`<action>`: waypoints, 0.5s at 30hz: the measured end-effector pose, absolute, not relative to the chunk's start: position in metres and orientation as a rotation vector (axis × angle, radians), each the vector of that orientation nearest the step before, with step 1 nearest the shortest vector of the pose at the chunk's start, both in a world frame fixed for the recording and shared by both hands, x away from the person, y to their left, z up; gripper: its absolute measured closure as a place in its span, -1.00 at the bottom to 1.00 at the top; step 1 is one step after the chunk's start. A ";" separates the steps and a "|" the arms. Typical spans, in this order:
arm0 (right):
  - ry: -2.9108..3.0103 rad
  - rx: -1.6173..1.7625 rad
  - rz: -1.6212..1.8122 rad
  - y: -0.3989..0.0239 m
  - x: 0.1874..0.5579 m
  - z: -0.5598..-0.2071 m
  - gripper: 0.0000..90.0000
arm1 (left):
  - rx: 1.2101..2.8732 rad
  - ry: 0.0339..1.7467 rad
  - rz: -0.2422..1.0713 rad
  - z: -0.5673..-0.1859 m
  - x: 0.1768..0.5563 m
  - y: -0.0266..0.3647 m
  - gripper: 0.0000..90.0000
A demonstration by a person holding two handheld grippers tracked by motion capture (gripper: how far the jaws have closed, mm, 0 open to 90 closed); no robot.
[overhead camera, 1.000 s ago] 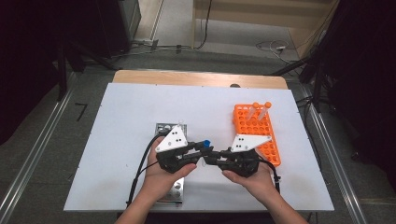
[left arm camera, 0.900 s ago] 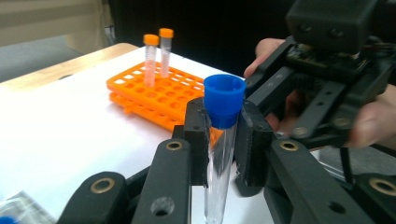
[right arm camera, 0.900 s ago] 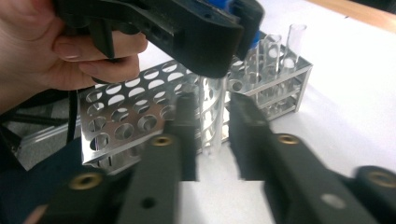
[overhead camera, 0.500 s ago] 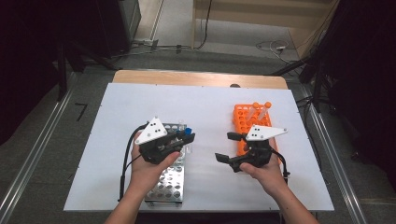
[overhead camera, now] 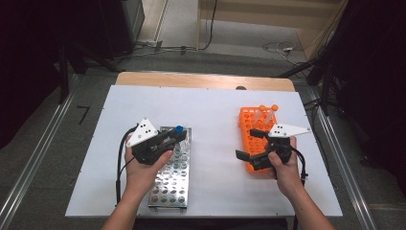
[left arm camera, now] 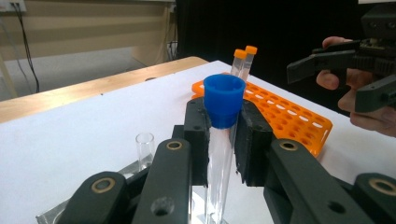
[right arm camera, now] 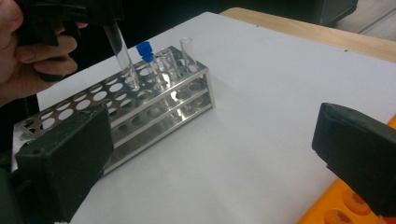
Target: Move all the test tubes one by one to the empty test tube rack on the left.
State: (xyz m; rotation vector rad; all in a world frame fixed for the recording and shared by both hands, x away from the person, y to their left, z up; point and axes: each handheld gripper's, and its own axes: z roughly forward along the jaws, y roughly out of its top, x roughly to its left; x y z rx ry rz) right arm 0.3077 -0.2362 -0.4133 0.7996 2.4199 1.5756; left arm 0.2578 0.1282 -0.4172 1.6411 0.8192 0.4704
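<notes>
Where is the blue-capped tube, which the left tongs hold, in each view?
High view: blue-capped tube, left of centre, over the metal rack.
Left gripper view: centre, clamped between the jaws.
Right gripper view: upper left, its cap hidden by the tongs.
Shared landmark: the metal rack.

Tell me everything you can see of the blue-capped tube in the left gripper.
The blue-capped tube is a slim, clear tube, glass or plastic, topped by a blue screw cap. The left gripper is shut on it just under the cap, black pads on both sides. It leans a little, its lower end at the holes of the metal rack, at the rack's far end. Nothing shows inside it.
</notes>
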 end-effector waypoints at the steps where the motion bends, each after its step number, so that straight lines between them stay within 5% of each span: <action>1: 2.416 0.808 1.578 -0.238 0.308 -0.414 -1.00 | 1.645 0.821 0.473 -0.419 0.258 0.127 0.71; 15: 2.369 0.857 1.560 -0.253 0.313 -0.414 -1.00 | 1.737 0.832 0.510 -0.432 0.257 0.120 0.71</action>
